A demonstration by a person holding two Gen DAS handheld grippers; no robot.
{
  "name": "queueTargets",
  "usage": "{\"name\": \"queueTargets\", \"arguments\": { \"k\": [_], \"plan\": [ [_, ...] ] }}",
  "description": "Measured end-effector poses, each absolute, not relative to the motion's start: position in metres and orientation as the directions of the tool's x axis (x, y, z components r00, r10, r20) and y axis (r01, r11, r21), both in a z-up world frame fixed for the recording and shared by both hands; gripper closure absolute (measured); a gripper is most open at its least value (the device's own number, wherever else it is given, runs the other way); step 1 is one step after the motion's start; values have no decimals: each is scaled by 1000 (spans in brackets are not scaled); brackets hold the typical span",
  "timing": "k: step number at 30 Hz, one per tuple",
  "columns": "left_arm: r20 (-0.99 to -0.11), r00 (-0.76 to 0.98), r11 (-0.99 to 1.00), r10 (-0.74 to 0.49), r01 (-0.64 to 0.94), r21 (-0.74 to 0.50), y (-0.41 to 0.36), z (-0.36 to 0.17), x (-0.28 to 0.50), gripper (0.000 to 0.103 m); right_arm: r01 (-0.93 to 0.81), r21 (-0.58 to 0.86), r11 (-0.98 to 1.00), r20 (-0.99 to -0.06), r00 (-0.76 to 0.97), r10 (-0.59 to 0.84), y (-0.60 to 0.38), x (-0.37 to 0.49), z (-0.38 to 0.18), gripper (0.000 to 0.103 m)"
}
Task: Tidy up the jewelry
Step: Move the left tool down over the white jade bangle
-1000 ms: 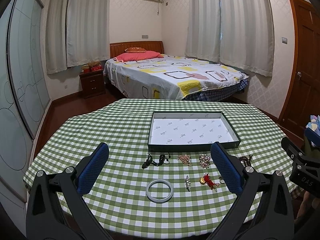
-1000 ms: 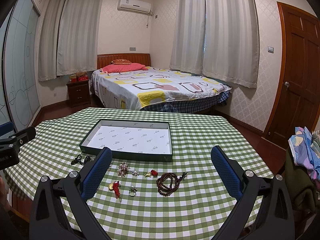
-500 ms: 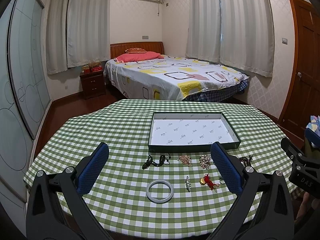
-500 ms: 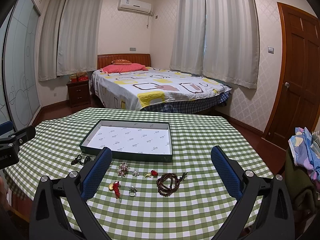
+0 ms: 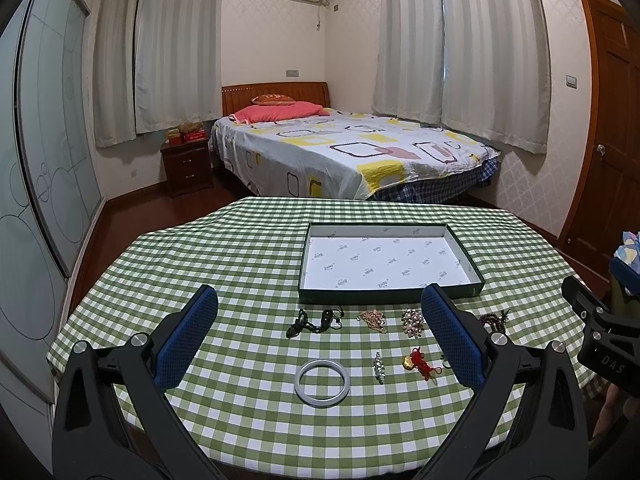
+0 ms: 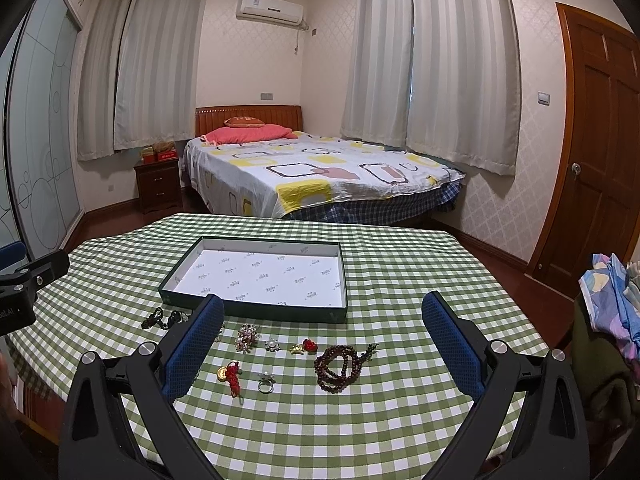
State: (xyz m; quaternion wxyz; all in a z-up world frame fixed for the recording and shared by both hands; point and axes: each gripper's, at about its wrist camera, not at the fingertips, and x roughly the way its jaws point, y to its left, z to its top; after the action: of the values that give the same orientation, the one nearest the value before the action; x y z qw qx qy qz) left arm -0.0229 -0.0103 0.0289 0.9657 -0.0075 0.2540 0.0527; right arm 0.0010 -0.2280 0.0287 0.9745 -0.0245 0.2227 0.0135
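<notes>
A shallow dark green box with a white lining lies empty on the green checked tablecloth. In front of it lie loose pieces: a pale bangle, a black cord piece, a bead cluster, a red knot charm, a ring and brown prayer beads. My left gripper is open and empty above the bangle. My right gripper is open and empty above the small pieces.
The tablecloth hangs over the round table's edges. A bed and nightstand stand behind. A wooden door is at the right, with a pile of cloth beside the table.
</notes>
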Motion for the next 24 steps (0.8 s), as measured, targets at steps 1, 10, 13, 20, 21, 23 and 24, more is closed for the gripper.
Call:
{"name": "queueTargets", "arguments": {
  "k": [1,10,13,20,21,23,24],
  "plan": [
    [-494,864,994,99,-108,10,-9,27,-21,4,-38,-41,998,-437,899,16,-228,1,29,7],
    [-620,779,991,93,-132,-17,10,-34,15,4,-65,-17,998,-522,852,47,-230,33,-24,7],
    [-699,710,990,80,-141,-30,18,-73,31,4,-85,-14,996,-584,810,61,-228,47,-55,7],
    [-775,629,993,60,-120,-20,17,-126,55,4,-106,30,994,-683,724,98,-229,71,-105,7],
    [-782,621,993,56,-118,-23,18,-131,59,4,-109,34,993,-689,717,102,-229,73,-108,7],
    [-796,603,993,56,-117,-18,19,-140,65,4,-116,35,993,-698,708,107,-227,78,-113,7],
    [-800,597,993,62,-118,-11,17,-144,68,4,-119,40,992,-704,701,113,-227,81,-116,7]
  ]
}}
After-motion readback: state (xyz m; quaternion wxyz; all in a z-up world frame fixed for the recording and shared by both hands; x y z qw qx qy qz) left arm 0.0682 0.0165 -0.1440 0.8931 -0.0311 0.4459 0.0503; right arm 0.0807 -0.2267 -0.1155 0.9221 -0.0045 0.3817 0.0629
